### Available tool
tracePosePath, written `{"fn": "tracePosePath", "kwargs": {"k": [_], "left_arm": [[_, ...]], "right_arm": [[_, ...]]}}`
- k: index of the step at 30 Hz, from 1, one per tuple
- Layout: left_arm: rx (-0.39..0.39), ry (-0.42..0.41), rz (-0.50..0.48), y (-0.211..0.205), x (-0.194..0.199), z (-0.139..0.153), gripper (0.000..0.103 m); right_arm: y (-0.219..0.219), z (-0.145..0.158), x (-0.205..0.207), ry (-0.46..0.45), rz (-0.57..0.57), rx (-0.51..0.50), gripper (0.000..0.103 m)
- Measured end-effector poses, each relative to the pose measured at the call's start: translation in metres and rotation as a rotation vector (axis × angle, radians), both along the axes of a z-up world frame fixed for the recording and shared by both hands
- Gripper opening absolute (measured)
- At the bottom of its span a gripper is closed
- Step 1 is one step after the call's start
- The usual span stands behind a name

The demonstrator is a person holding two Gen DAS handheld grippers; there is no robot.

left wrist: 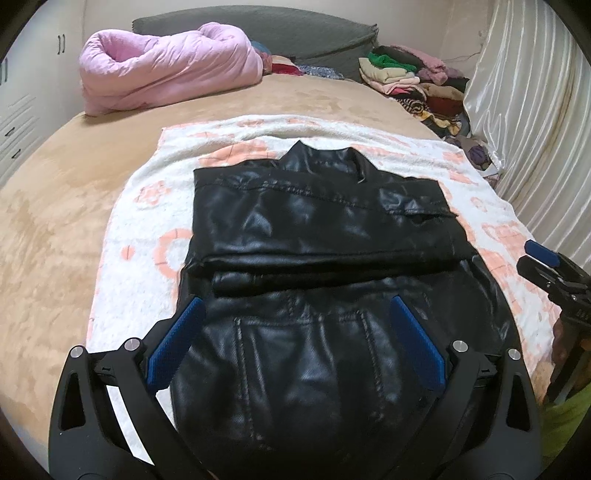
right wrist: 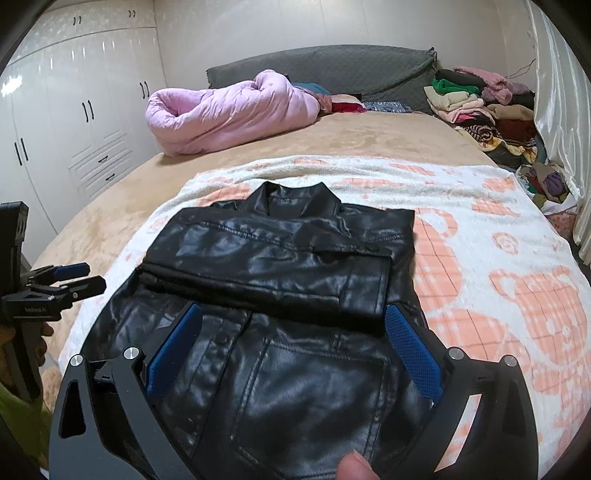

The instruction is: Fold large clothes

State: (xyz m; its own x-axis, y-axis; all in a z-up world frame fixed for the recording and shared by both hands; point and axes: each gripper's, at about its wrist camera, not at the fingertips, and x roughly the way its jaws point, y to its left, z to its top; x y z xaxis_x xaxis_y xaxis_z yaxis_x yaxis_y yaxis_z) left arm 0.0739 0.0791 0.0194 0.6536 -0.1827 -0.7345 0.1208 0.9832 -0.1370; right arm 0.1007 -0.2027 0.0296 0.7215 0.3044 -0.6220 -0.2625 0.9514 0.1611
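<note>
The left claw [left wrist: 295, 347] hangs low over the near part of a black leather jacket [left wrist: 317, 236], pointing forward along the bed, its two blue pads [left wrist: 173, 343] spread wide with nothing between them; the jacket's lower panel fills the gap beneath. The right claw [right wrist: 293, 350] is posed the same way over the same jacket [right wrist: 280, 258], jaws wide apart and gripping nothing, its right pad [right wrist: 413, 350] just beside the end of the folded sleeve. A fingertip [right wrist: 354, 467] shows at the bottom edge of the right wrist view. Each claw also shows from the side in the other's view: the right one [left wrist: 543, 262] at the right edge with a hand below it, the left one [right wrist: 74, 277] at the left edge; from there its opening cannot be judged.

There is one jacket, lying front up with the collar toward the headboard, its sleeves folded across the chest so that one band runs crosswise. It rests on one white towel with orange patterns [left wrist: 147, 206], spread on the tan bed [left wrist: 55, 184]. Farther back lies one rolled pink quilt [left wrist: 166, 70] against the grey headboard [left wrist: 295, 26]. A pile of mixed clothes [left wrist: 413, 81] sits at the far right corner, beside a shiny pale curtain [left wrist: 528, 110]. White wardrobes [right wrist: 74, 110] with black handles stand to the left.
</note>
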Motion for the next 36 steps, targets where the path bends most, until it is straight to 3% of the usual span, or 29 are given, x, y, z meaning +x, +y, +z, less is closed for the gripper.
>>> {"fn": "tracePosePath", "kwargs": {"k": [21, 36], "left_arm": [[0.069, 0.114, 0.048, 0.021, -0.038, -0.051, 0.094], [0.061, 0.189, 0.091, 0.051, -0.064, -0.077, 0.094]], "right_arm": [[-0.028, -0.044, -0.036, 0.109, -0.026, -0.047, 0.099], [-0.06, -0.094, -0.067, 0.263, -0.038, -0.087, 0.099]]}}
